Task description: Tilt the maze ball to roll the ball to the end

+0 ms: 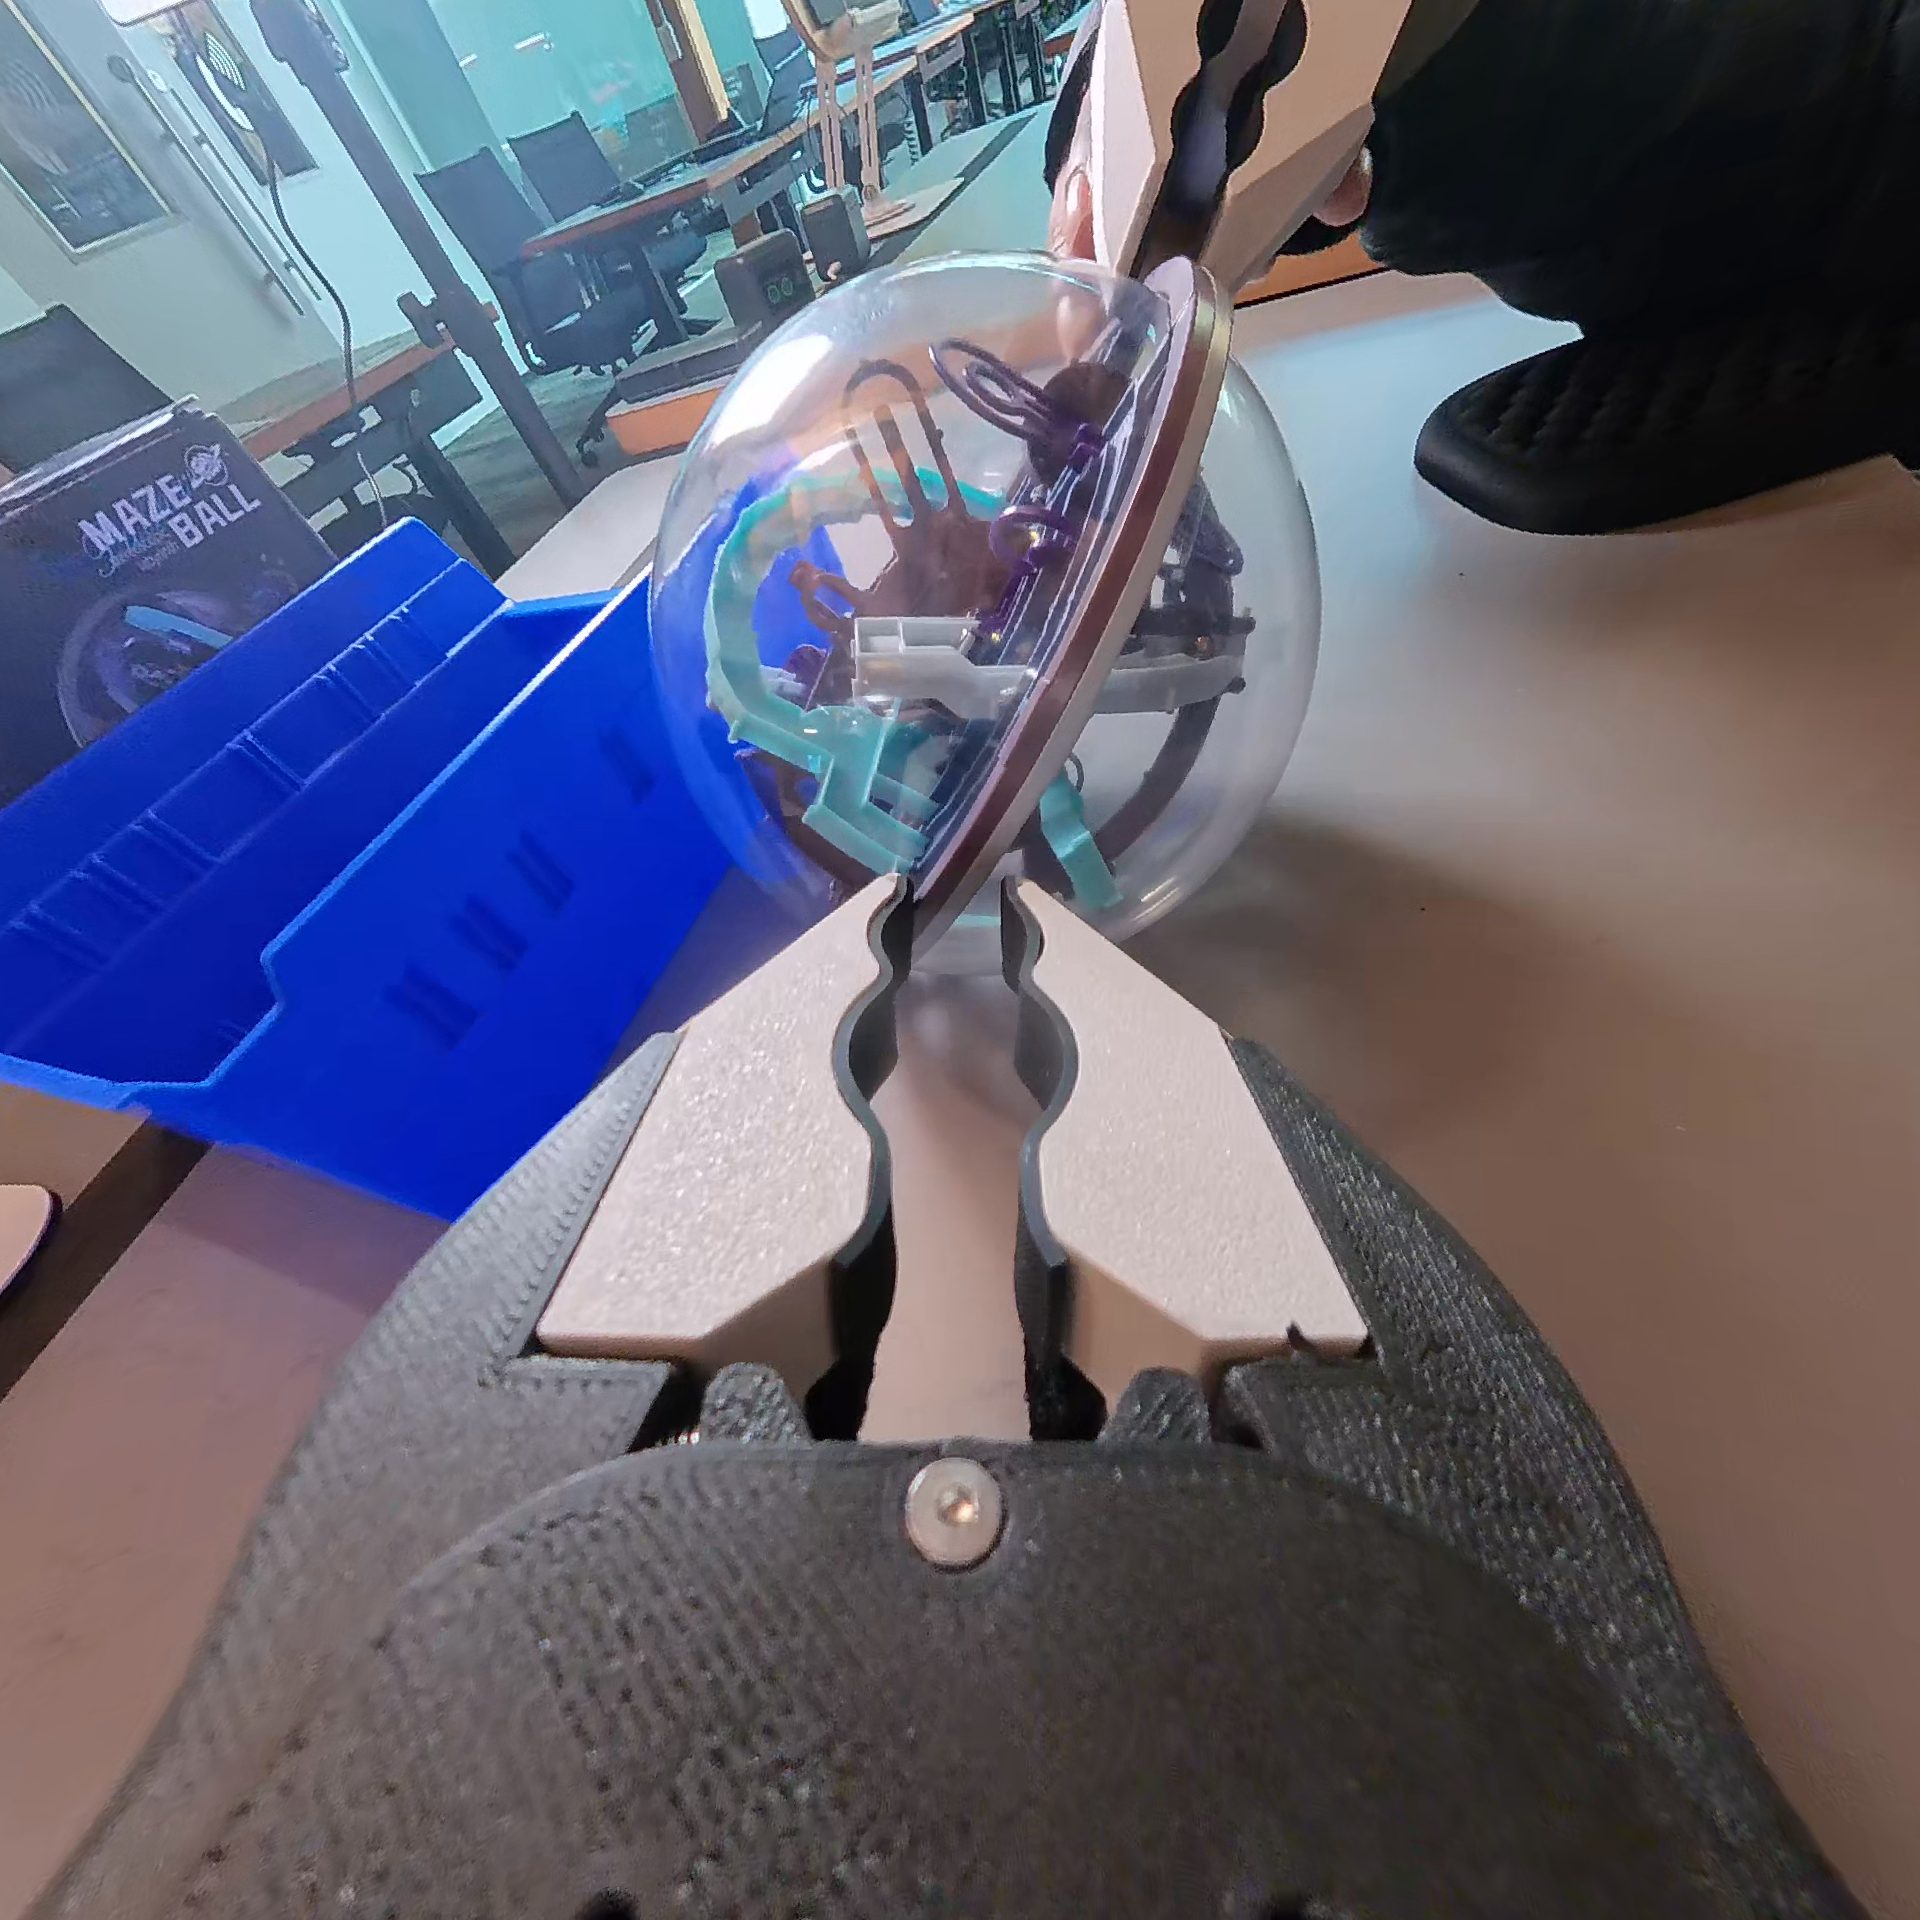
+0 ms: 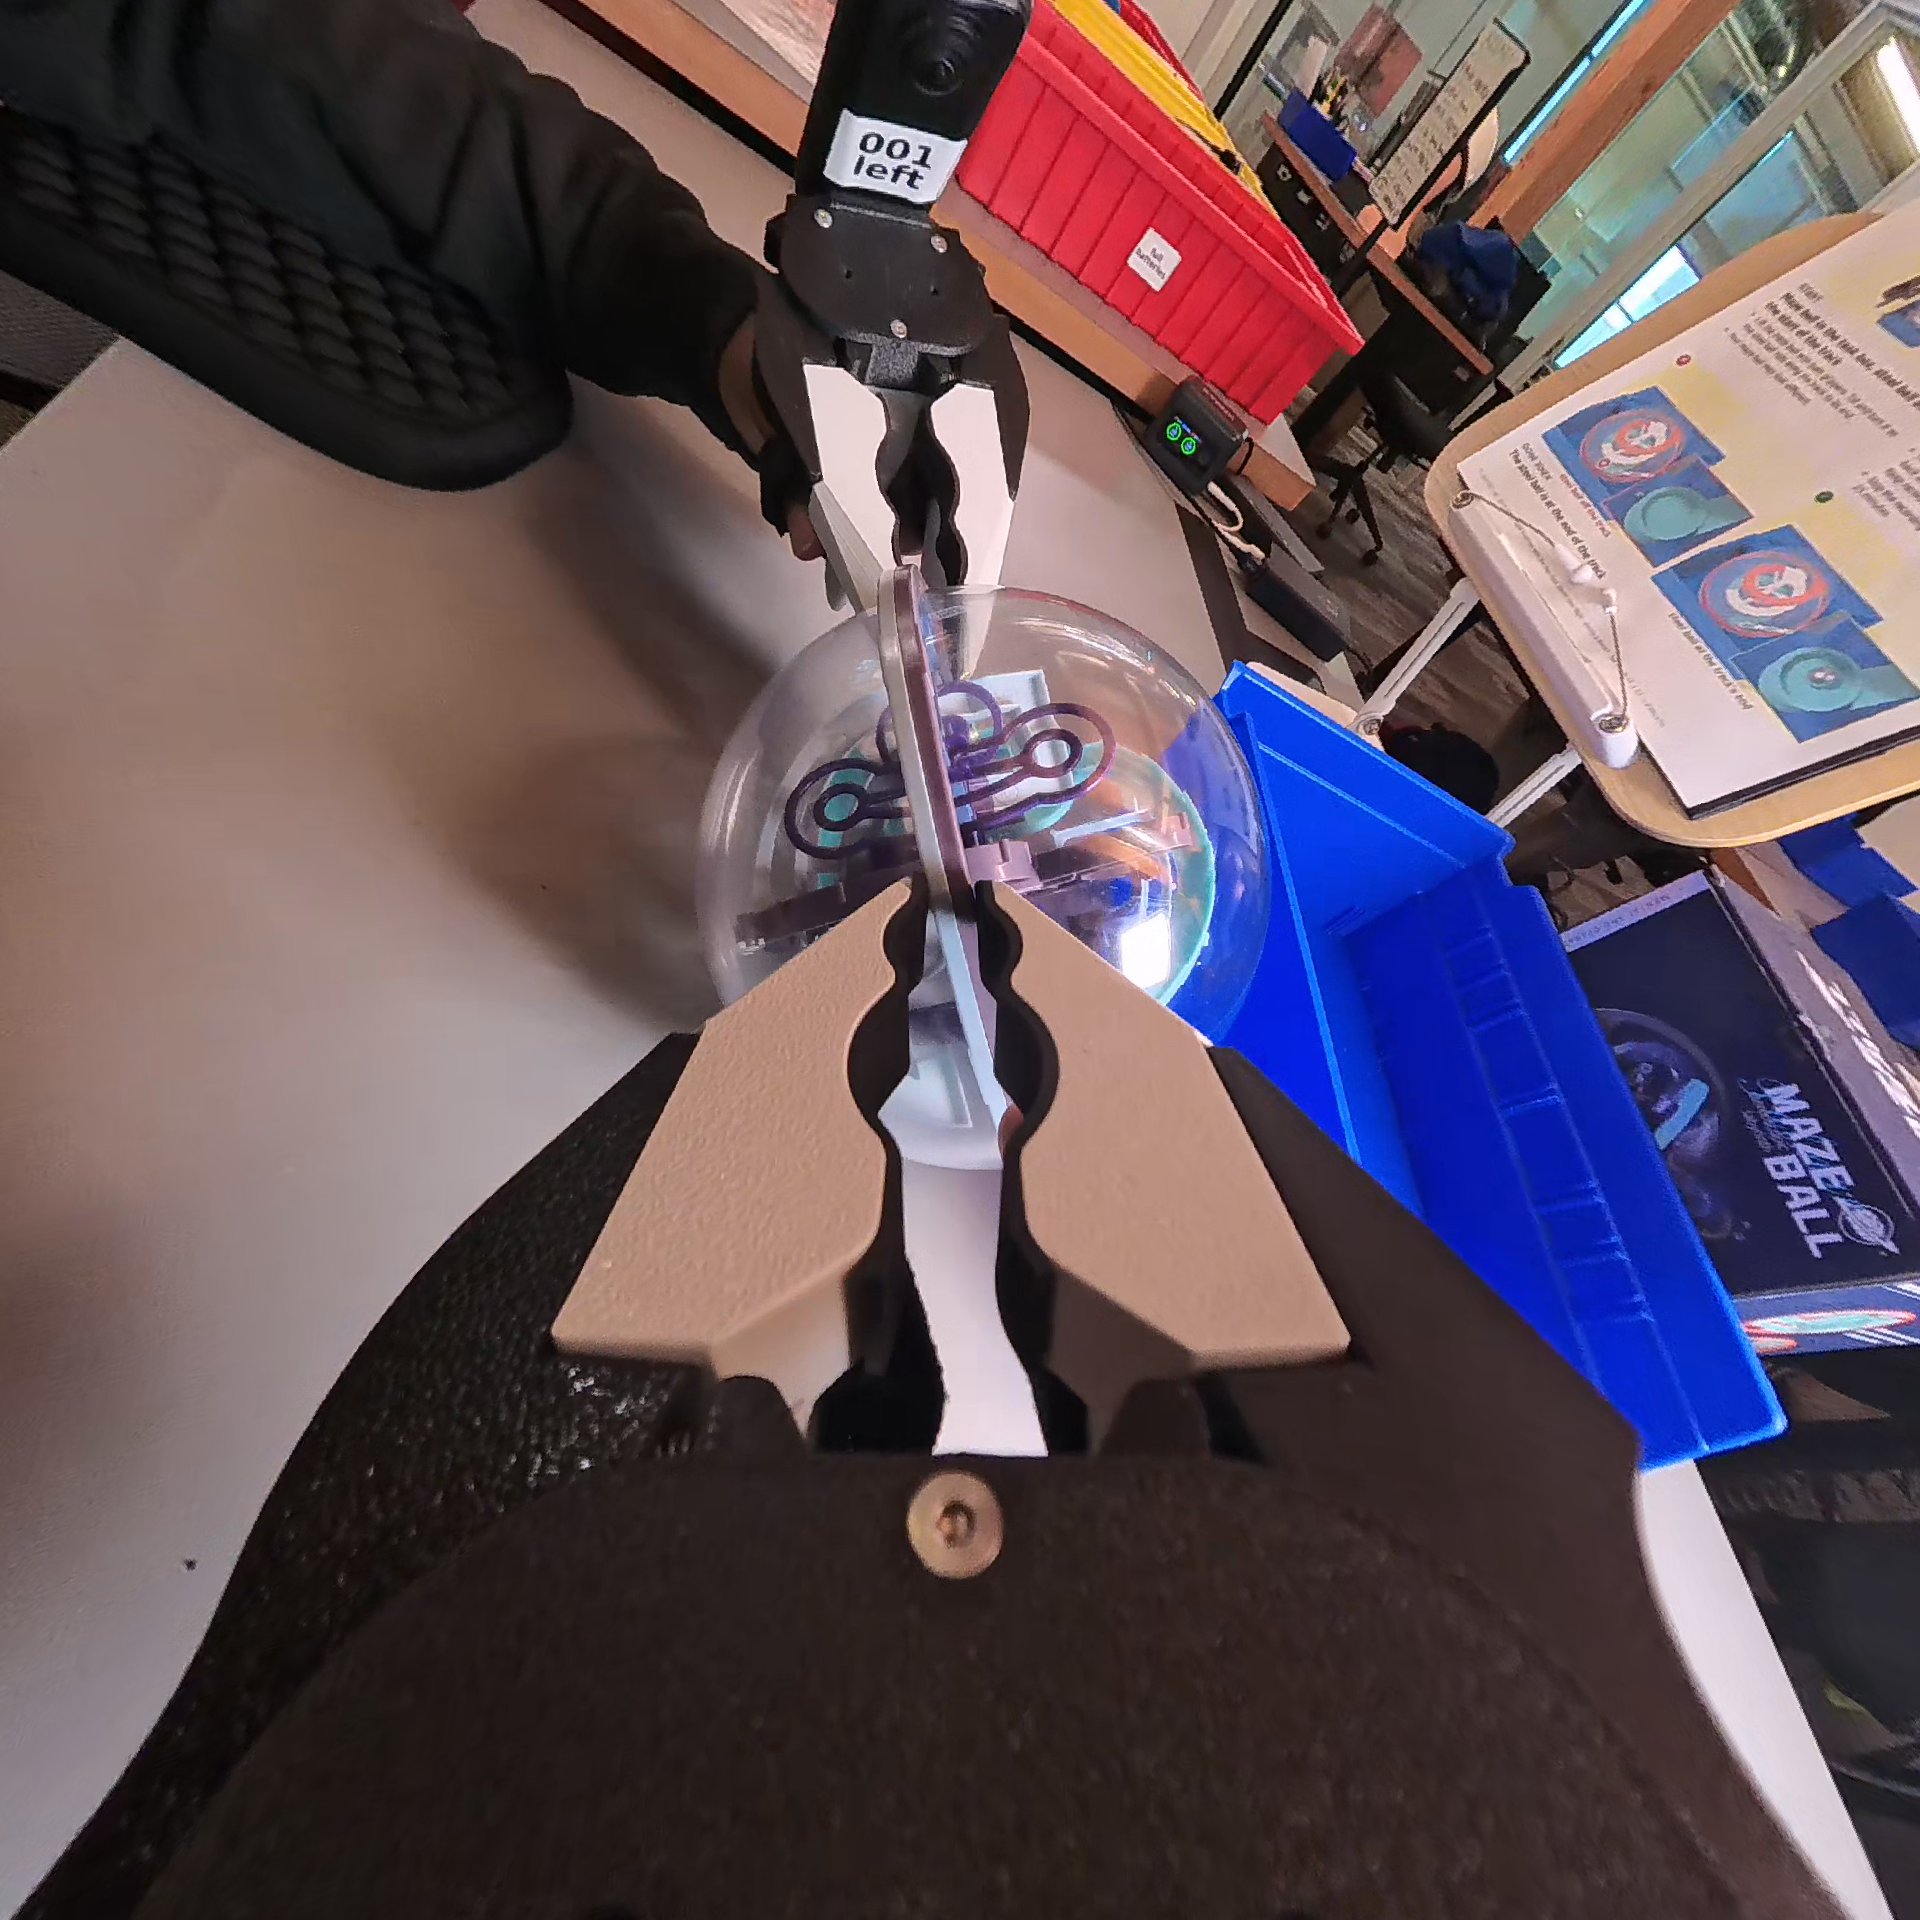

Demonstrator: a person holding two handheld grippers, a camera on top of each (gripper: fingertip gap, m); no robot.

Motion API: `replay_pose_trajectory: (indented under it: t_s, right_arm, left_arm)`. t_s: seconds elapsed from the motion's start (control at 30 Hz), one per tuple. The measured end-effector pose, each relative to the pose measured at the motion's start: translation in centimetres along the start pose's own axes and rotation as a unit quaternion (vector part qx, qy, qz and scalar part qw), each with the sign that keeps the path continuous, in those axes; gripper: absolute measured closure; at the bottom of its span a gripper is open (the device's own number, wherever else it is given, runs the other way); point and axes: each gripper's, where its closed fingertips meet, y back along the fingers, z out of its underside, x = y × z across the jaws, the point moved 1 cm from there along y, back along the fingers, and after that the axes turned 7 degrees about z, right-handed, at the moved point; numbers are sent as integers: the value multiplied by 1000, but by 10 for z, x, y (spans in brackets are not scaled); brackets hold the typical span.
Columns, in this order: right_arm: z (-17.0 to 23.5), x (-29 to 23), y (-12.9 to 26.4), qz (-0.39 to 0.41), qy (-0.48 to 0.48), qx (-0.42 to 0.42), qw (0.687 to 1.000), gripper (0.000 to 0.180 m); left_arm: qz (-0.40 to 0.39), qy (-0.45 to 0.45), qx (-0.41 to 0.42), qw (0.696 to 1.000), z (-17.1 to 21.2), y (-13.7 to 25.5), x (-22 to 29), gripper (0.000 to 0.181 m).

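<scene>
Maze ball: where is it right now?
The maze ball sits centre in both wrist views, held over the table by its rim between the left gripper and right gripper, beside the blue bin.

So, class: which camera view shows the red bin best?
The right wrist view: the red bin sits in the open on a far desk, beyond the left gripper. The left wrist view does not show it; only the blue bin appears there.

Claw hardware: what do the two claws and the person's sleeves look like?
Both the left claw and the right claw have beige wedge fingers with wavy dark pads on textured black bodies. A black camera with a white label tops the left. Sleeves are black.
</scene>
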Motion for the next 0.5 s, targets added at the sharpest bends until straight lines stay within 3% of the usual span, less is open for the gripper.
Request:
replay_pose_trajectory:
  t_s: [0.5]
  right_arm:
    - [-6,-2,-2,-2,-6,12,1000,173]
  left_arm:
    - [-2,1,-5,1000,4,-2,-1,168]
